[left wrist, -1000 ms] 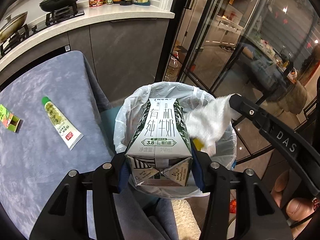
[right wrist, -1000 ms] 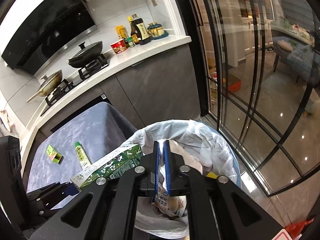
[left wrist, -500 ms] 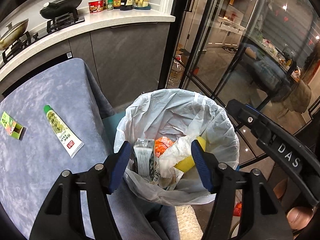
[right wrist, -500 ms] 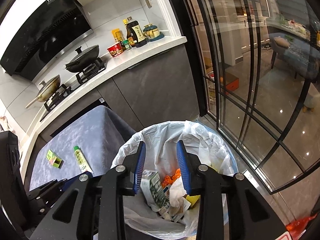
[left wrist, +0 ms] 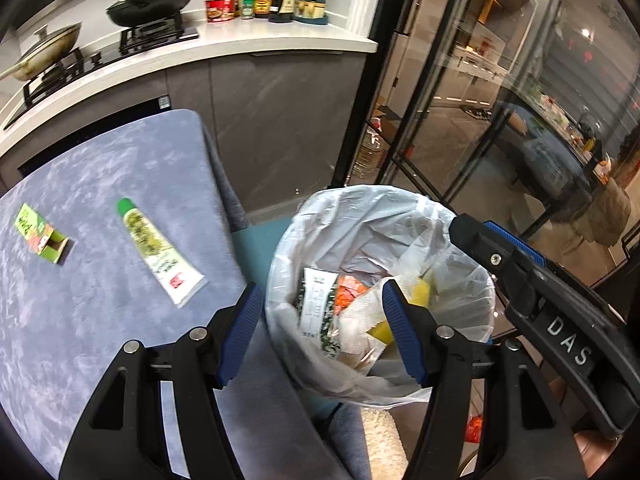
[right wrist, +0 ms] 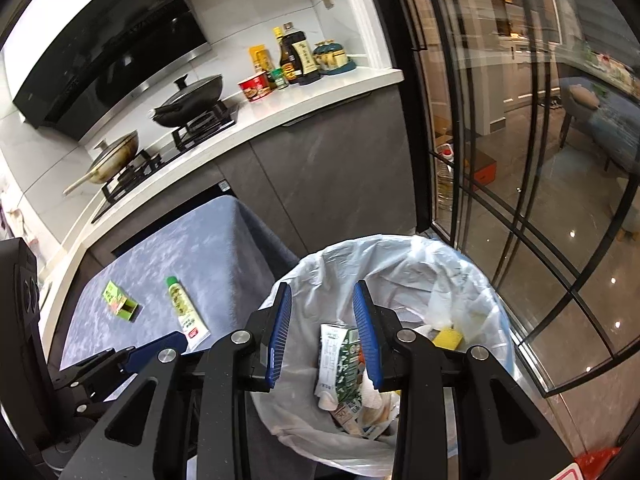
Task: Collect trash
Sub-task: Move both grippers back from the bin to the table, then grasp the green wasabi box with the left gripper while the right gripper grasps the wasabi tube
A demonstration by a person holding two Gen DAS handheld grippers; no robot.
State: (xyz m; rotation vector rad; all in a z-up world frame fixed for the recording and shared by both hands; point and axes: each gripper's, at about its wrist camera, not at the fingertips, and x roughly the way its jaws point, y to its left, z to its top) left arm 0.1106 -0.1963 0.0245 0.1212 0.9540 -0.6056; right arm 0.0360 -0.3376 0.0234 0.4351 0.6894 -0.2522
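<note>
A trash bin lined with a white bag (left wrist: 360,216) (right wrist: 452,272) stands beside the table. Inside lie a green-and-white milk carton (left wrist: 318,312) (right wrist: 340,364), crumpled tissue, orange scraps and a yellow piece. My left gripper (left wrist: 322,312) is open and empty above the bin's near rim. My right gripper (right wrist: 322,324) is open and empty over the bin. A green-capped tube (left wrist: 158,252) (right wrist: 185,312) and a small green box (left wrist: 40,234) (right wrist: 120,302) lie on the blue-grey table cloth (left wrist: 80,320).
A kitchen counter (left wrist: 240,44) with stove, pans and bottles runs behind the table. Black-framed glass doors (right wrist: 520,160) stand to the right of the bin. The right gripper's body (left wrist: 560,320) shows at the right of the left wrist view.
Both grippers opened: the left let the milk carton drop into the bin and the right let go of its tissue. Both have since drawn back a little.
</note>
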